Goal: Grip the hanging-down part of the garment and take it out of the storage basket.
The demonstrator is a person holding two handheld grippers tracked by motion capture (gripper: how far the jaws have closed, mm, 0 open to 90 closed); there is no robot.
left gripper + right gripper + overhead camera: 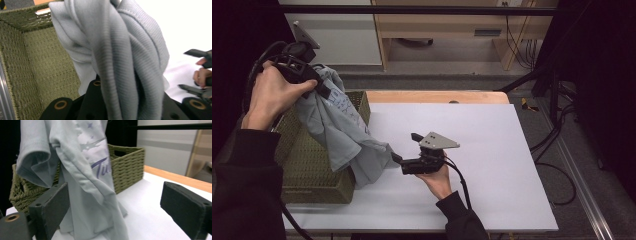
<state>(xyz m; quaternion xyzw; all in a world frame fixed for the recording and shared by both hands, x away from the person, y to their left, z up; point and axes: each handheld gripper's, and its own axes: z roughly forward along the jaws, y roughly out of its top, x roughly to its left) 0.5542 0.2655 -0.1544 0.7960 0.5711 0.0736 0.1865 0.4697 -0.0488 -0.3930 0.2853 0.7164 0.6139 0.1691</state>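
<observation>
Woven basket (312,170) under lifted grey shirt (339,130)

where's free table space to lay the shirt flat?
The white table is bare right of the right gripper, out to the right and near edges, and behind it up to the wooden strip. The left is crowded: the green basket, with the grey shirt hanging from the left gripper over its rim.

The grey shirt (120,55) hides the left tool's (319,85) jaw tips in its own view. The shirt's print (100,166) is cut by folds, unreadable. The basket's (312,165) inside is partly covered.
</observation>
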